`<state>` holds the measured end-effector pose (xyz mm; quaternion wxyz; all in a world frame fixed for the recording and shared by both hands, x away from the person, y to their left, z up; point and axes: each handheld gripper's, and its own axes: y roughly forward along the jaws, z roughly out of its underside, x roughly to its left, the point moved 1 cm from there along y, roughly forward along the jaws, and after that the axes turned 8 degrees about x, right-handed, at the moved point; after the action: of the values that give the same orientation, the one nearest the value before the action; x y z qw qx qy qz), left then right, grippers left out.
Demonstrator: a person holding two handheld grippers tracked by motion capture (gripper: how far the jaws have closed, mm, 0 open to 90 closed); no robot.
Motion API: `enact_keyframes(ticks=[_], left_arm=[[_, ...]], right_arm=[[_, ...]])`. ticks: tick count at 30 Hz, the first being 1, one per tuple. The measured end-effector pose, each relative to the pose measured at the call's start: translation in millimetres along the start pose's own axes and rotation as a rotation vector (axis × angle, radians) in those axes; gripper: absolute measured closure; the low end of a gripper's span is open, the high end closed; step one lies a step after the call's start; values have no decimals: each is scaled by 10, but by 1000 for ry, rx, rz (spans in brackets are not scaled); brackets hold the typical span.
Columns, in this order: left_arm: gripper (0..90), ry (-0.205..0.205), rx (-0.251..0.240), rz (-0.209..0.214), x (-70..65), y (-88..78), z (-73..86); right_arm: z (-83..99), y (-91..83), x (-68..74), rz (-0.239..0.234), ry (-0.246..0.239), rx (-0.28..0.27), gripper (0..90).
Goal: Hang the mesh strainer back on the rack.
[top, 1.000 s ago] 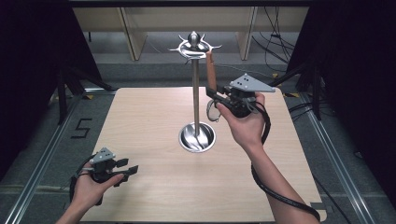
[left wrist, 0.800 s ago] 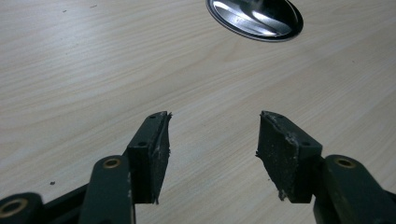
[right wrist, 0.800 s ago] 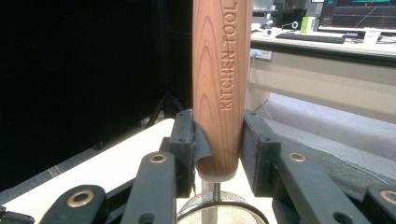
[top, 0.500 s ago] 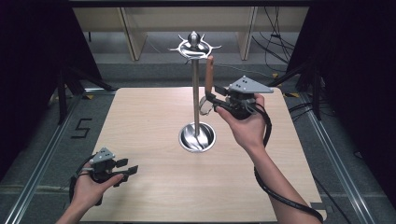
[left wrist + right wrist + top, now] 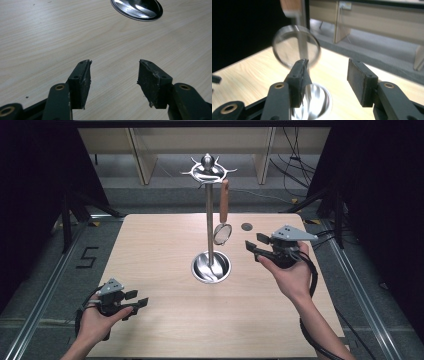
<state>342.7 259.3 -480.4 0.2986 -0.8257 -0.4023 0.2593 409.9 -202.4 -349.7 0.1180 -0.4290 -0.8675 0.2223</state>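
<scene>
Brown wood is the cue here: the wooden-handled round wire strainer now hangs by itself from a prong of the tall chrome utensil stand with the dished round base. In the high view, a second ago your right claw was up against that handle beside the pole; half a second ago it was there too. Now its jaws have just been opening, they stand wide apart with nothing between them, and the hand has dropped away toward four o'clock of the stand's base. The strainer's round head sits just off the pole at about its two o'clock. Your left claw rests low over the pale wooden desk at roughly seven o'clock from the base, where it was a second ago, jaws apart and empty.

In the left gripper view, the left claw shows both black pads spread over bare desk grain, with the rim of the chrome base at twelve o'clock, well apart.

In the right gripper view, the right claw is open and empty; the strainer's round rim hangs blurred at eleven o'clock beyond the near pad, which may mean it swings a little.

I judge the hanging done: the strainer looks hooked, and nothing else waits on the desk.
</scene>
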Motion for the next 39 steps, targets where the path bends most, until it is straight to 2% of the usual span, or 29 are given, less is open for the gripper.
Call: enact_keyframes(ticks=[4, 5, 7, 8, 9, 11, 13, 14, 16, 17, 18, 22, 23, 24, 25, 27, 28, 30, 31, 32, 34, 36, 37, 39], left_arm=[[426, 2, 1, 0, 3, 7, 5], [426, 2, 1, 0, 3, 7, 5], [425, 4, 3, 0, 3, 7, 4], [425, 4, 1, -1, 2, 8, 5], [425, 4, 1, -1, 1, 8, 6], [425, 4, 1, -2, 1, 8, 7], [425, 3, 4, -3, 1, 6, 7], [425, 3, 2, -6, 1, 8, 9], [425, 3, 4, -4, 1, 9, 8], [425, 3, 5, -4, 1, 9, 8], [425, 3, 4, -5, 1, 11, 8], [425, 3, 3, -5, 0, 13, 7], [425, 6, 3, -5, 2, 11, 7], [425, 6, 4, -5, 4, 10, 6], [425, 3, 7, -5, 4, 6, 3], [425, 10, 6, -7, 17, 5, 7], [425, 13, 15, -6, 22, -1, 4], [425, 16, 16, -5, 26, -6, 0], [425, 6, 5, -2, 19, -2, -3], [425, 7, -1, 3, 23, -1, -4], [425, 3, -7, 1, 22, -7, -7], [425, 7, -4, -11, 22, -15, -7], [425, 8, -2, -8, 26, -16, -6], [425, 8, -3, -1, 26, -15, -4]], right_arm=[[182, -62, -99, 22, 56, 31, 501], [182, -62, -99, 22, 56, 31, 501], [311, -95, -187, 47, 58, 44, 498], [357, -108, -200, 35, 77, 66, 497], [398, -101, -238, 43, 63, 63, 496], [485, -113, -265, 48, 100, 87, 494], [565, -118, -331, 63, 88, 97, 491], [603, -127, -337, 60, 120, 111, 489], [675, -127, -396, 78, 107, 107, 487], [708, -136, -392, 69, 145, 117, 486], [742, -138, -422, 79, 137, 113, 485], [866, -150, -491, 92, 165, 126, 482], [895, -162, -525, 107, 145, 146, 481], [928, -148, -529, 105, 169, 138, 481], [956, -148, -564, 94, 165, 146, 481], [1023, -131, -580, 118, 190, 149, 481], [1054, -136, -619, 118, 170, 168, 481], [1125, -113, -662, 140, 176, 157, 485], [1151, -120, -671, 157, 184, 169, 485], [1178, -104, -647, 164, 228, 165, 485], [1227, -95, -673, 188, 211, 183, 485], [1257, -98, -678, 182, 223, 195, 489], [1273, -100, -715, 189, 191, 187, 492], [1291, -111, -745, 203, 186, 176, 501]])
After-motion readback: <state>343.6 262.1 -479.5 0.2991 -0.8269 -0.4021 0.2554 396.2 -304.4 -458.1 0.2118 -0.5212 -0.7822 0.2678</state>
